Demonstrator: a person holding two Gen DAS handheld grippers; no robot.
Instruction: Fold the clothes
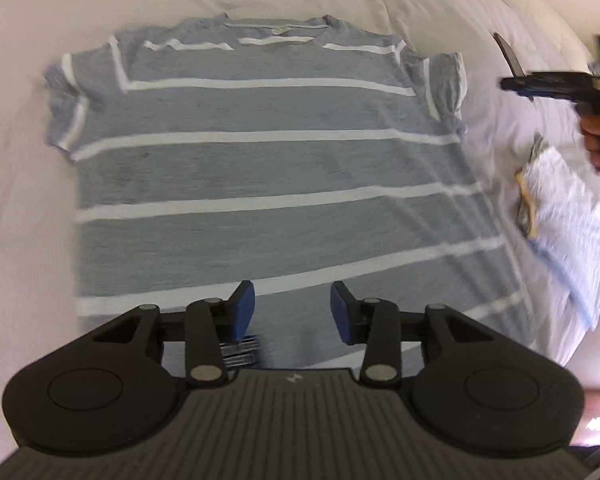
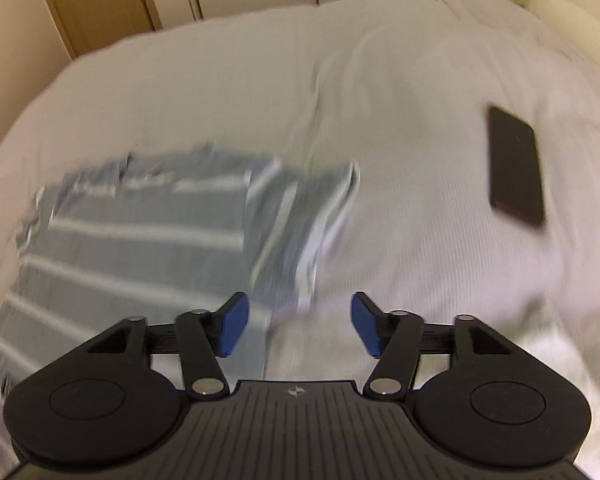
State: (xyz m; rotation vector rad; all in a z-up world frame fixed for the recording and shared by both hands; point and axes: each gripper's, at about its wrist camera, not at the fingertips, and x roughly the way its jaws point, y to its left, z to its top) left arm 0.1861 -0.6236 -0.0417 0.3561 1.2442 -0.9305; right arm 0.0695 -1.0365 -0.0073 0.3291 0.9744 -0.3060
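A grey-blue T-shirt with white stripes (image 1: 268,168) lies spread flat on the white bed, collar at the far end and both short sleeves out. My left gripper (image 1: 292,312) hovers open over the shirt's lower hem with nothing between its blue pads. In the right wrist view the same T-shirt (image 2: 140,224) appears blurred at the left, its right sleeve (image 2: 300,232) just ahead of my right gripper (image 2: 296,324), which stands open and empty. The right gripper (image 1: 512,56) also shows at the far right of the left wrist view, held by a hand (image 1: 596,136).
A folded light-blue garment (image 1: 572,216) rests on the bed right of the shirt. A dark phone (image 2: 516,164) lies on the white bed cover (image 2: 380,100) further right. A wooden door (image 2: 96,4) and wall stand beyond the bed.
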